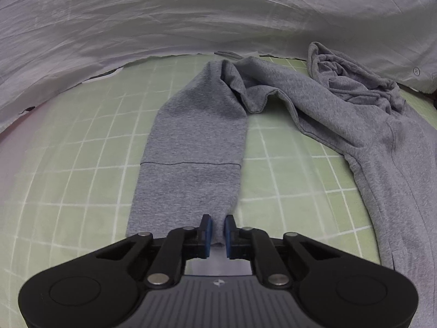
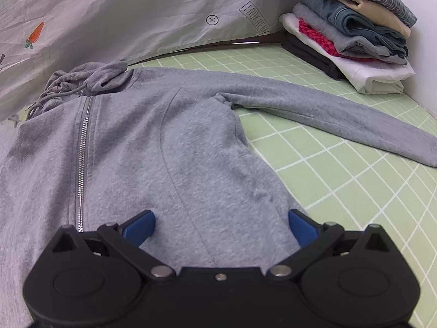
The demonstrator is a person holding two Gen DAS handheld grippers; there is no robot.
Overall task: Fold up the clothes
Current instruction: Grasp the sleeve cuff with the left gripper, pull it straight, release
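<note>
Blue pads of the left gripper [image 1: 217, 231] pinch the cuff of the gray hoodie [image 1: 191, 147], whose sleeve runs toward 12 o'clock over a green checked sheet [image 1: 82, 164]. The hood [image 1: 349, 82] bunches at 2 o'clock against a white cloth [image 1: 164, 27] with carrot prints. The right gripper [image 2: 221, 227] is spread wide, released, over the hoodie's front beside the zipper [image 2: 82, 147]; the other sleeve [image 2: 341, 114] reaches to 3 o'clock. At 1 o'clock a pile of folded clothes [image 2: 352, 41] sits on the sheet.
</note>
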